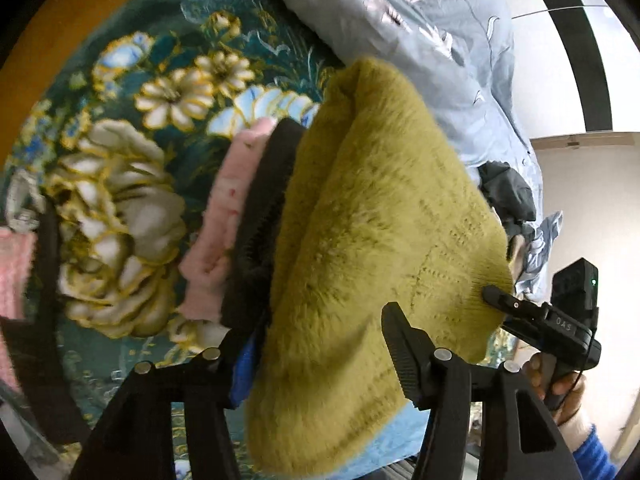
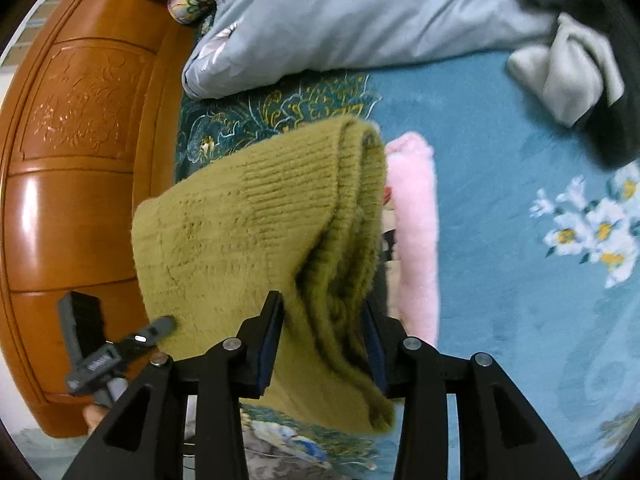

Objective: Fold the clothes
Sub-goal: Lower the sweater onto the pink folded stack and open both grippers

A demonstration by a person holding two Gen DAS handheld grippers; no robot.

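A fuzzy olive-green sweater, folded into a thick bundle, hangs above the bed between both grippers. My left gripper is shut on its near edge, with the fabric bulging between the fingers. In the right wrist view my right gripper is shut on a thick fold of the same sweater. Each gripper shows in the other's view pinching a corner: the right gripper and the left gripper. A folded pink garment and a black ribbed piece lie just under the sweater.
The teal floral blanket covers the bed. A grey-blue floral quilt is heaped at the far side, with a pale grey cloth and a dark garment beside it. A carved wooden bed board stands at the left. A hand holds the right gripper.
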